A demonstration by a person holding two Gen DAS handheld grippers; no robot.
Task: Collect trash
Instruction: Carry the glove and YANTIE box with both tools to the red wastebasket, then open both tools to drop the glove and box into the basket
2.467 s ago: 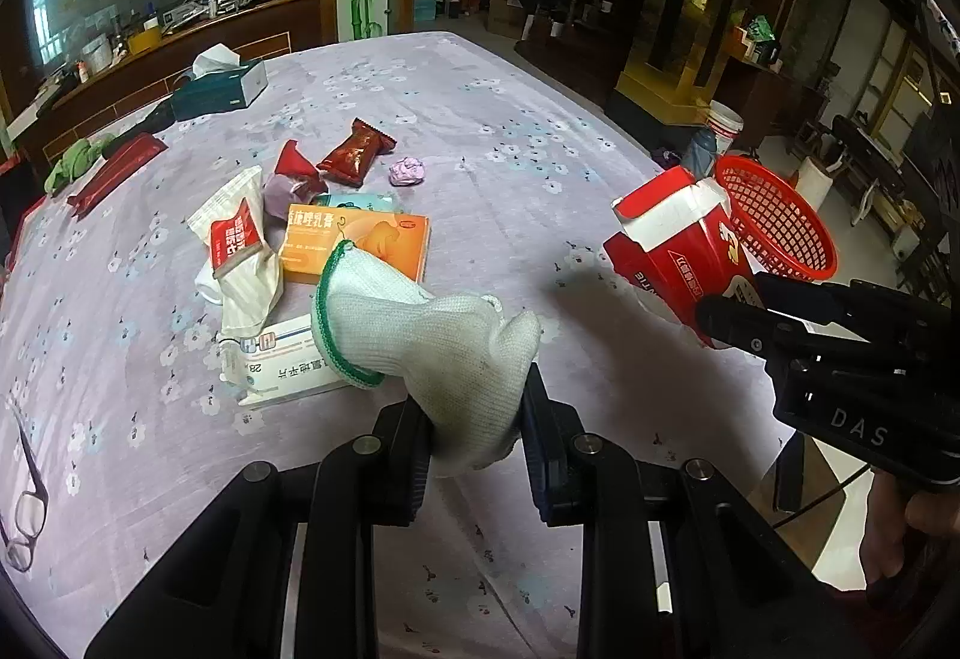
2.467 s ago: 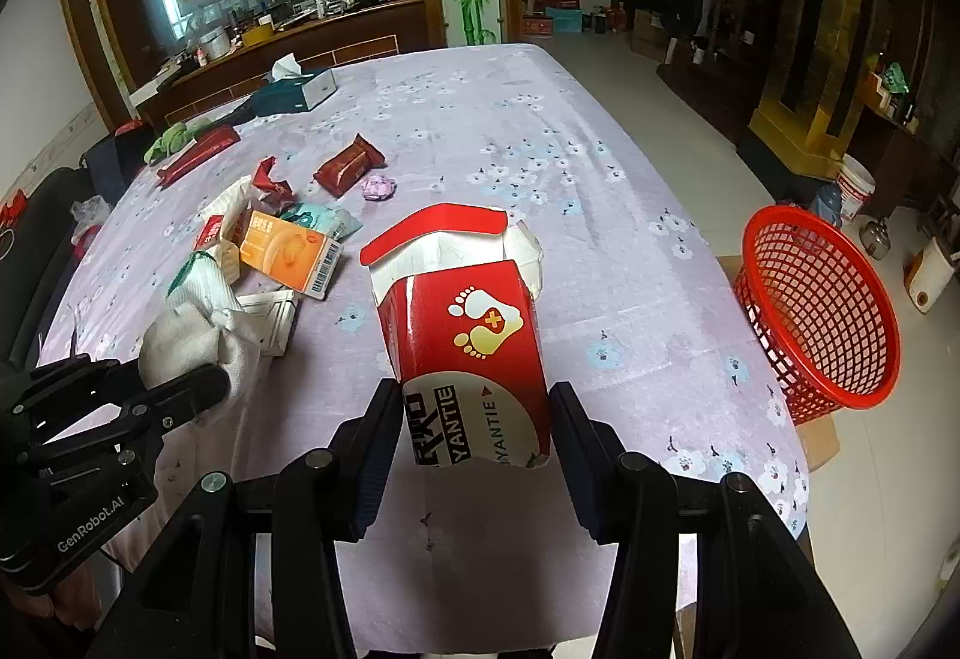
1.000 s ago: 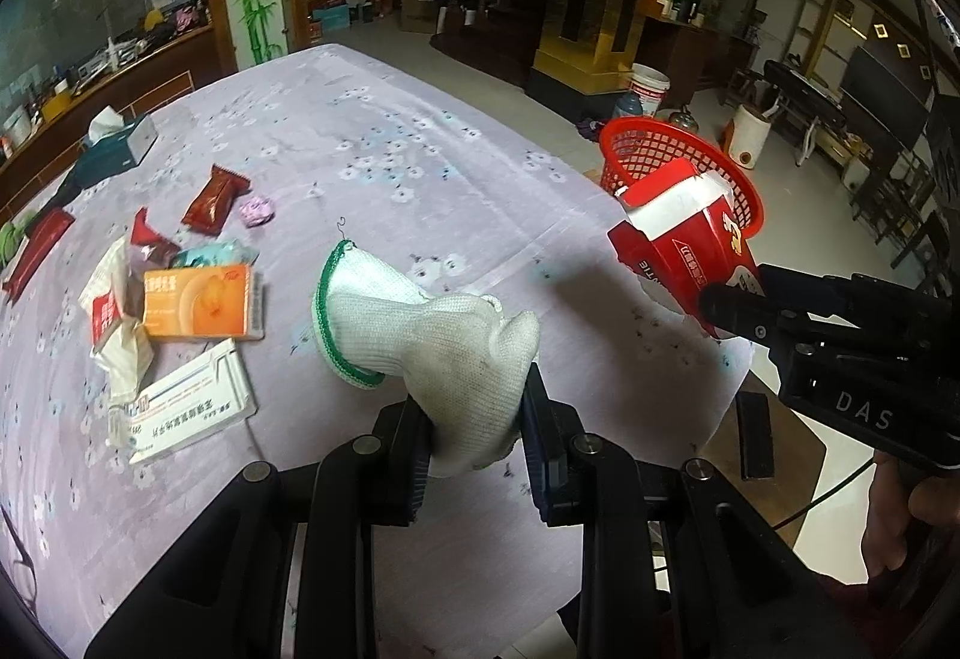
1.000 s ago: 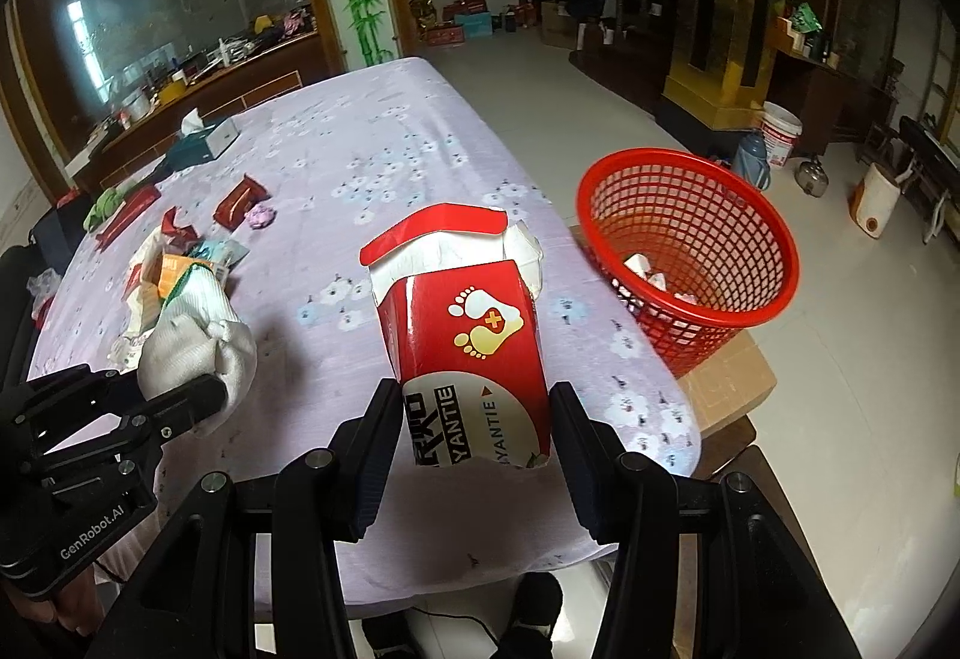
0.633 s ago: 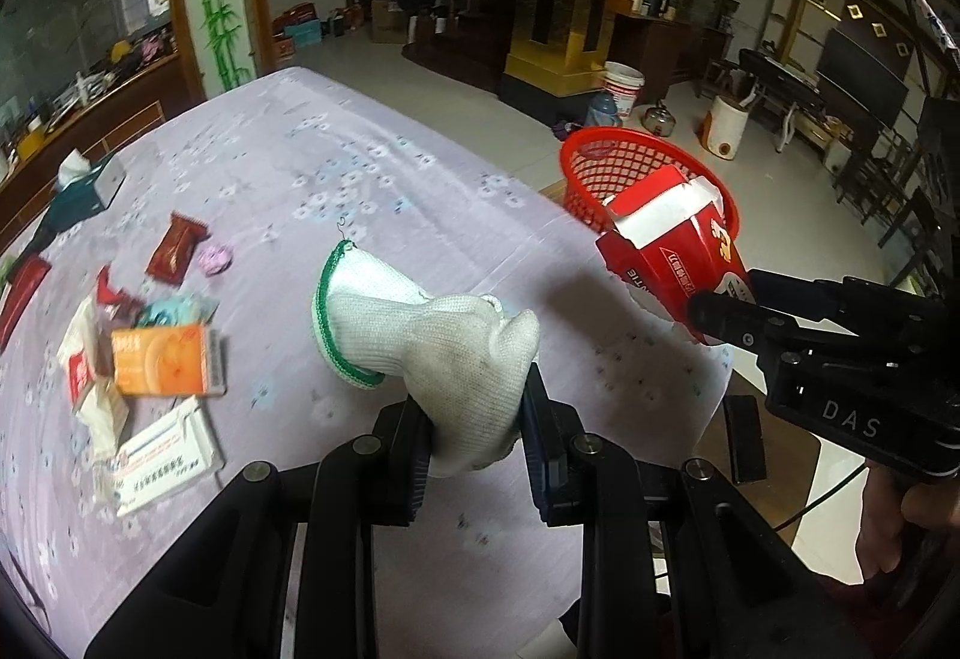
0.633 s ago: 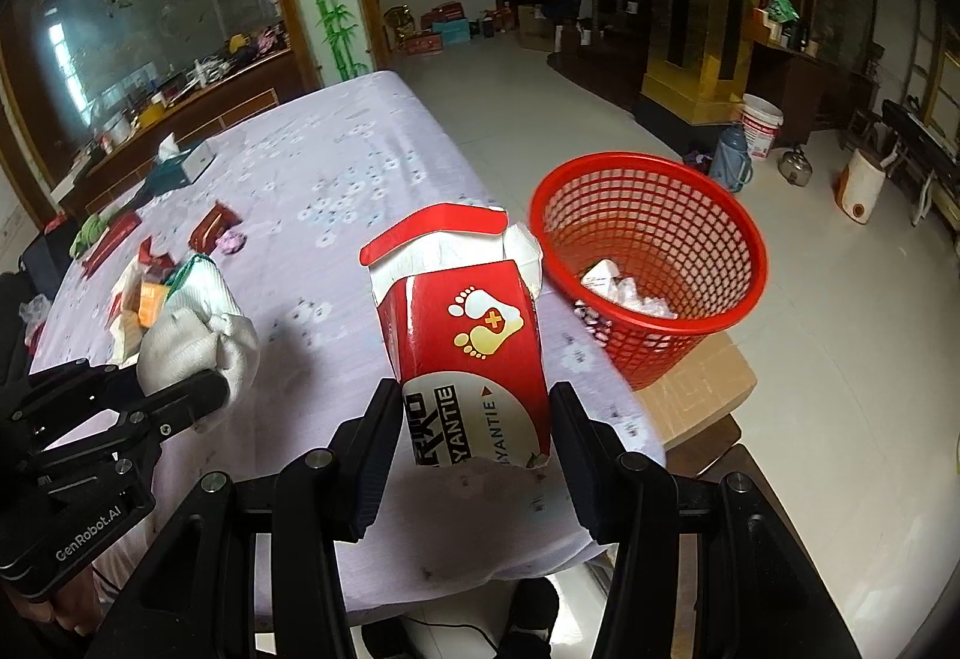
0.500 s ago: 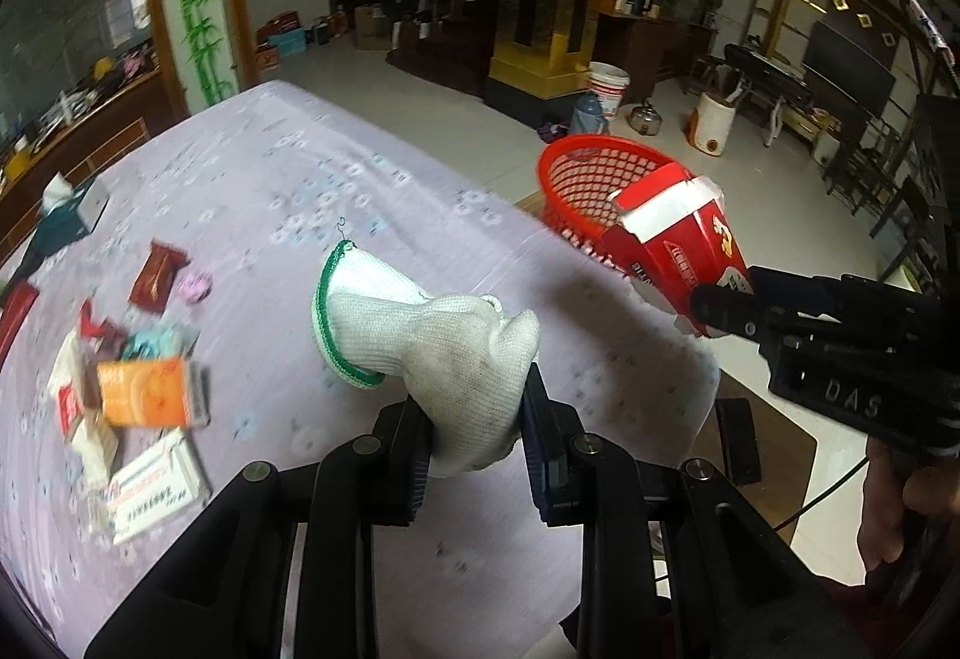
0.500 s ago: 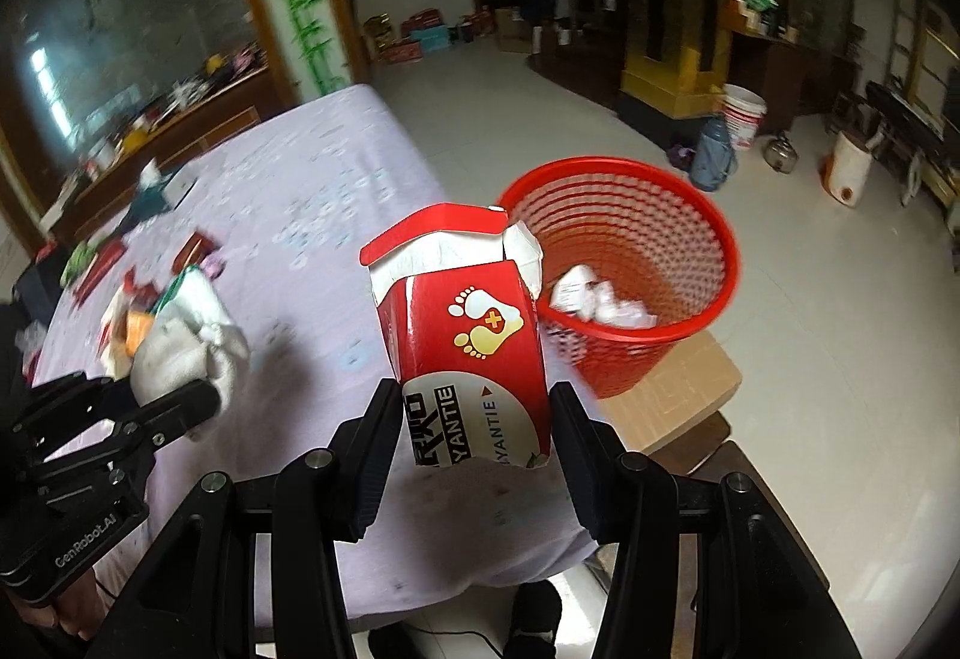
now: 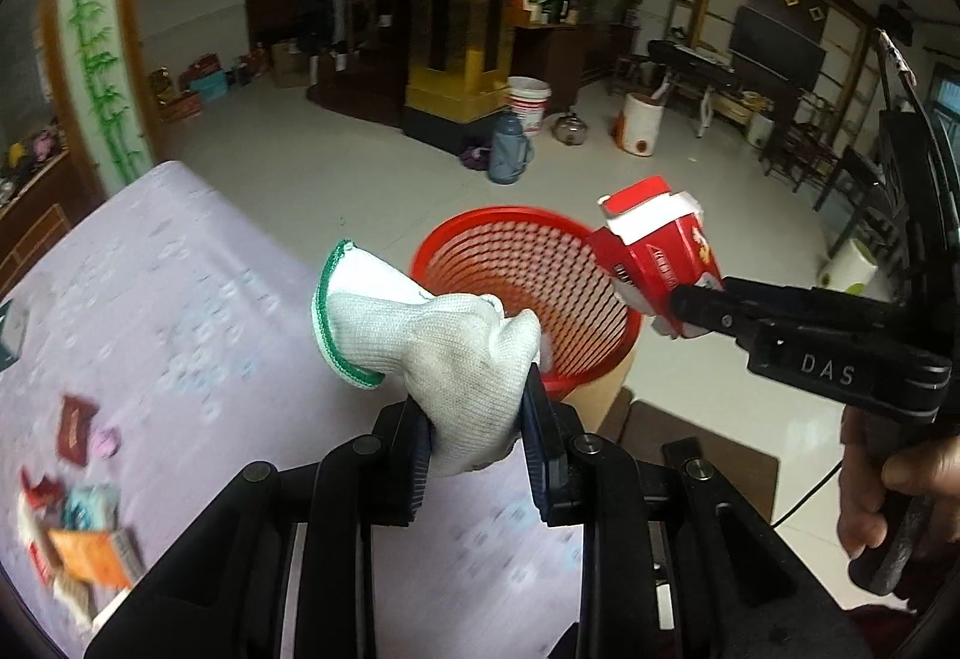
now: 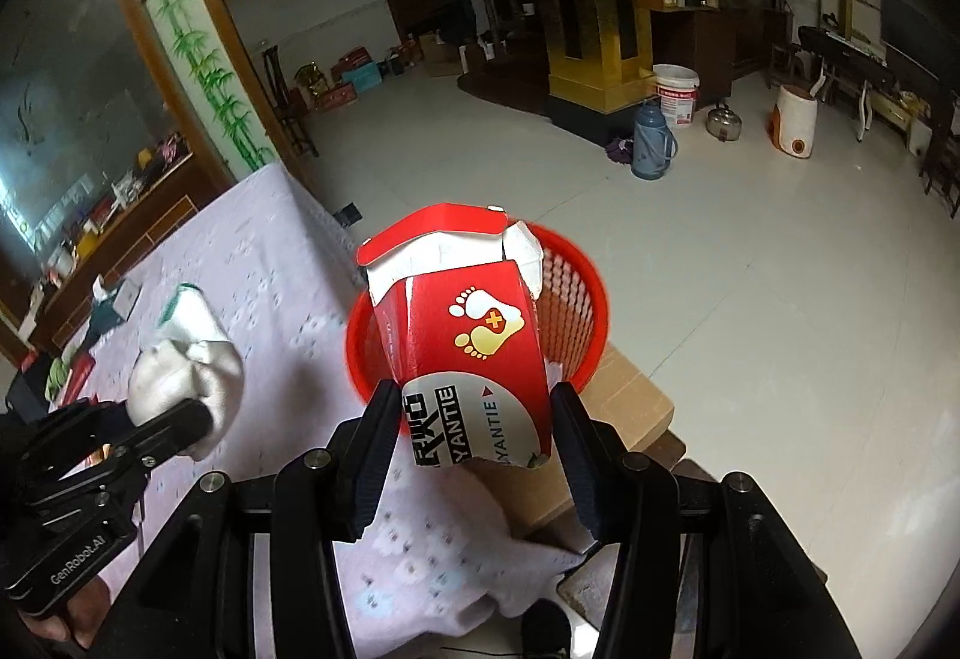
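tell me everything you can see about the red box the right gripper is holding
The red box is a glossy cardboard carton with a white and gold footprint logo and a white lower band printed YANTIE. Its red top flap stands open, showing white inner flaps, and its lower edge looks torn. The right gripper clamps it by its lower sides, one finger on each. It is held roughly upright, in the air over the red basket, touching nothing but the fingers.
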